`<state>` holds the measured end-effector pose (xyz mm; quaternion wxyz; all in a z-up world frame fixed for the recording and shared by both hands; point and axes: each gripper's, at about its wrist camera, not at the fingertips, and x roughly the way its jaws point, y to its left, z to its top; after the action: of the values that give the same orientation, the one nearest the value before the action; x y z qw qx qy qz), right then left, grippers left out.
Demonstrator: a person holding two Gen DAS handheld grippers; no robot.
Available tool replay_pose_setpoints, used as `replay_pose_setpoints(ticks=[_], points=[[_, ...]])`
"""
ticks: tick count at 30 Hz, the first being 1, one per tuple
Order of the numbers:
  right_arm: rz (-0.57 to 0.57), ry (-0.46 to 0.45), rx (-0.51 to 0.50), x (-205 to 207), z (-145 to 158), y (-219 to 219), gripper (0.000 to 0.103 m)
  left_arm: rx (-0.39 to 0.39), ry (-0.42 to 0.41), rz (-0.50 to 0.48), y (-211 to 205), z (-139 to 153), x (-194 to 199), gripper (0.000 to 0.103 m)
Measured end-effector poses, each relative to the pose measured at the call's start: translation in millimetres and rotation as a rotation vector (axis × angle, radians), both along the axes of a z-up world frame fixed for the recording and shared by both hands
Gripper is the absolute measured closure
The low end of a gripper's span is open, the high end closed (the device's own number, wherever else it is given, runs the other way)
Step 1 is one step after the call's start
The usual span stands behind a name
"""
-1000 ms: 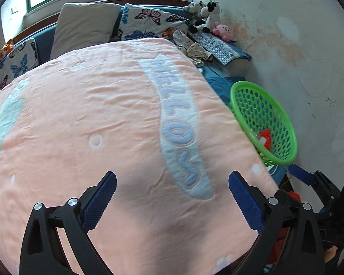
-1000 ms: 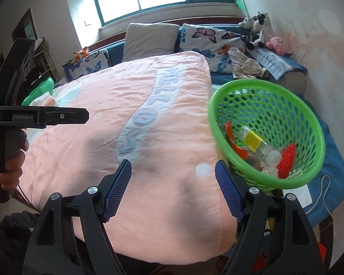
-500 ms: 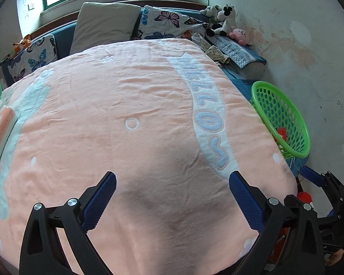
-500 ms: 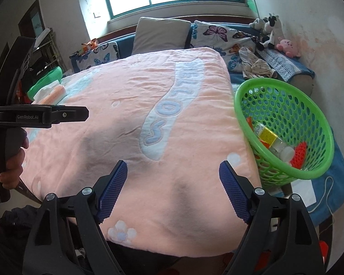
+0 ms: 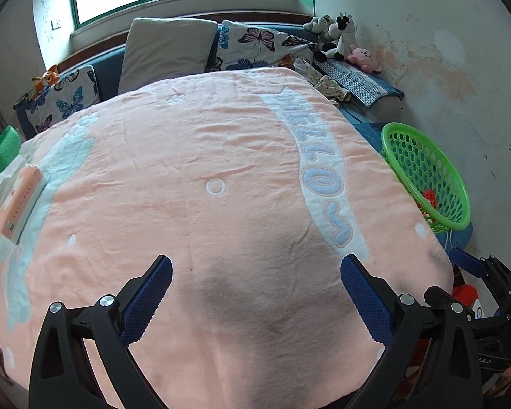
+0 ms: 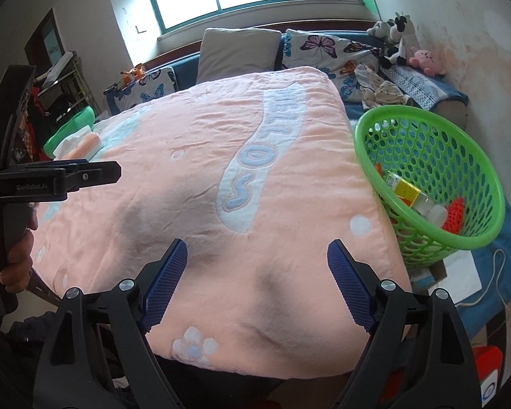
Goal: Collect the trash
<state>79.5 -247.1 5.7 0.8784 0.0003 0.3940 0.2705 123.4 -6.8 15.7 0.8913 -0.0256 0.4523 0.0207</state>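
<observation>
Two grippers hang empty over the foot of the pink blanket (image 5: pixel 201 156), fingers spread wide on both. At the blanket's left edge lies the tissue pack (image 5: pixel 20 204), peach and white, resting on a loose white sheet, beside something green that is too cut off to name. It looks like the one candidate left on the bed, though whether it counts as trash is not certain. It should be light and soft, its wrapper a bit slick and easy to crush, so it is best pinched across the short sides near the middle. The left gripper (image 5: pixel 255 289) is the nearer one to it. The right gripper (image 6: pixel 255 272) is at the blanket's foot too. Against the blanket's right edge stands the basket (image 6: pixel 374 119), tilted, already holding a clear bottle (image 6: pixel 415 197) and orange pieces.
</observation>
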Motion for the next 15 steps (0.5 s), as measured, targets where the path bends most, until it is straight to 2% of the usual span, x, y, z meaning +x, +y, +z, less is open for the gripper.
replay_pose_setpoints(ticks=[15], points=[[0.0,-0.015,0.006,-12.1,1.5,9.3,0.016,0.083,-0.066,-0.01,-9.4,8.5,-22.4,0.007]])
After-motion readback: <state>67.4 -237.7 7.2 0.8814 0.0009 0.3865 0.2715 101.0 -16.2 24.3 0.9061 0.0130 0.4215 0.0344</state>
